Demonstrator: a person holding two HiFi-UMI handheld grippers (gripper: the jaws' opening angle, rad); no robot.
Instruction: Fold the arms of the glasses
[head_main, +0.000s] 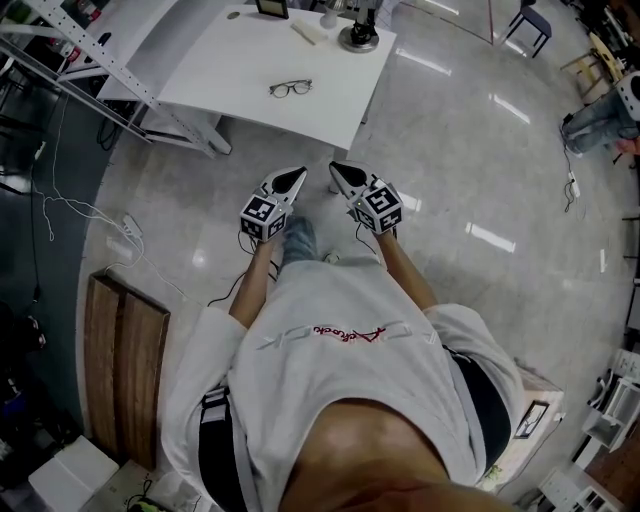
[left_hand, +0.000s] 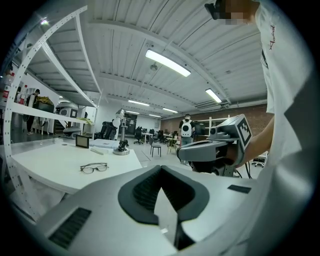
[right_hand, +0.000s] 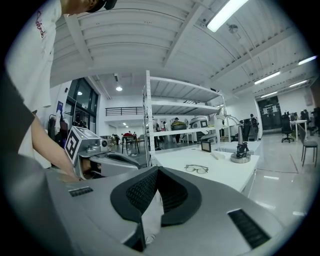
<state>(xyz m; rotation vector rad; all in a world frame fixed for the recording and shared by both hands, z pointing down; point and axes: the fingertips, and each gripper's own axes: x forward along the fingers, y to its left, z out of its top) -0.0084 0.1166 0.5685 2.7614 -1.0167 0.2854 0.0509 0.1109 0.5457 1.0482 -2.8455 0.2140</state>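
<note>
A pair of dark-rimmed glasses lies on the white table, lenses toward me; how its arms stand is too small to tell. I hold both grippers over the floor, well short of the table. The left gripper and the right gripper sit side by side, both shut with nothing between the jaws. The glasses lie far ahead to the left in the left gripper view, with the right gripper beside me. The right gripper view shows the glasses beyond my shut jaws.
On the table's far side stand a round-based stand, a small framed screen and a pale stick. A metal rack flanks the table's left. A wooden bench and loose cables lie on the floor at left.
</note>
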